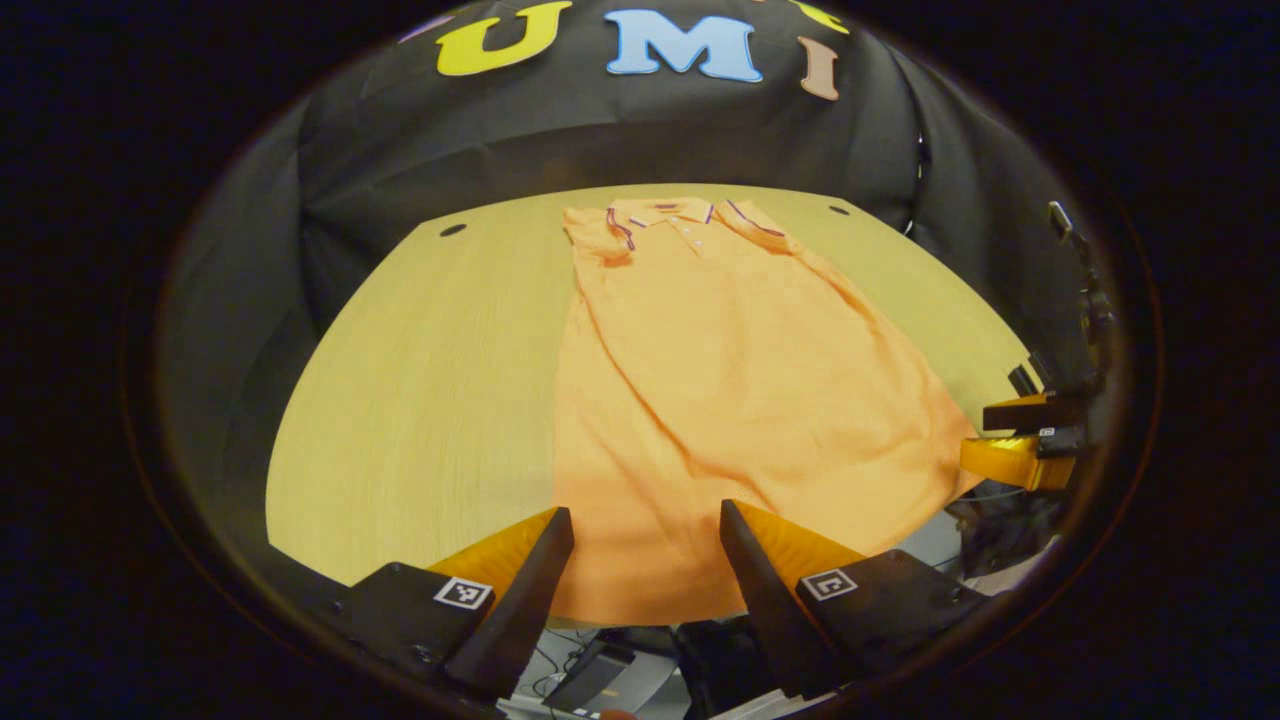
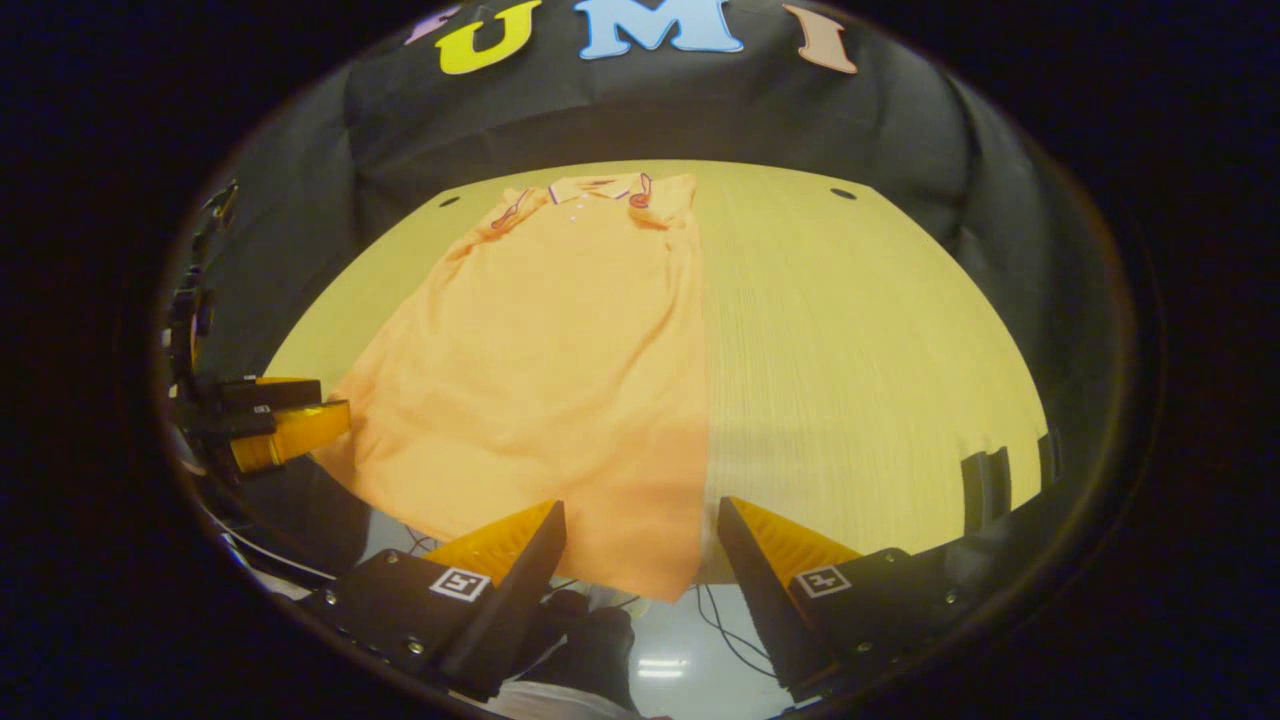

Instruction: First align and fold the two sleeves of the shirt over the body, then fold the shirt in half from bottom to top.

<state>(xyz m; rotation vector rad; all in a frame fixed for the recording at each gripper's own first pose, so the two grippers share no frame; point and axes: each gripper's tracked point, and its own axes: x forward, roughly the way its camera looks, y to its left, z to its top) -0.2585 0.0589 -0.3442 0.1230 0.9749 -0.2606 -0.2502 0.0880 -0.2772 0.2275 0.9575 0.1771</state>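
1. Shirt laid out flat on the pale wooden surface, collar at the far end by the black cloth wall, hem hanging a little over the near edge.
2. Both sleeves lie turned in over the body — one sleeve just left of the collar, the other sleeve just right of it in the left gripper view.
3. Left gripper sits low at the near edge, jaws wide apart, the shirt's bottom left corner between them; whether either finger touches the cloth I cannot tell.
4. Right gripper at the same edge, jaws likewise spread — the shirt's bottom right corner lies in the gap, its side edge running straight up the surface from there.
5. Each camera catches the other gripper off to the side: the right one at the shirt's far corner in the left gripper view, the left one beside the hem in the right gripper view.
6. Two dark round holes mark the surface near its far corners.
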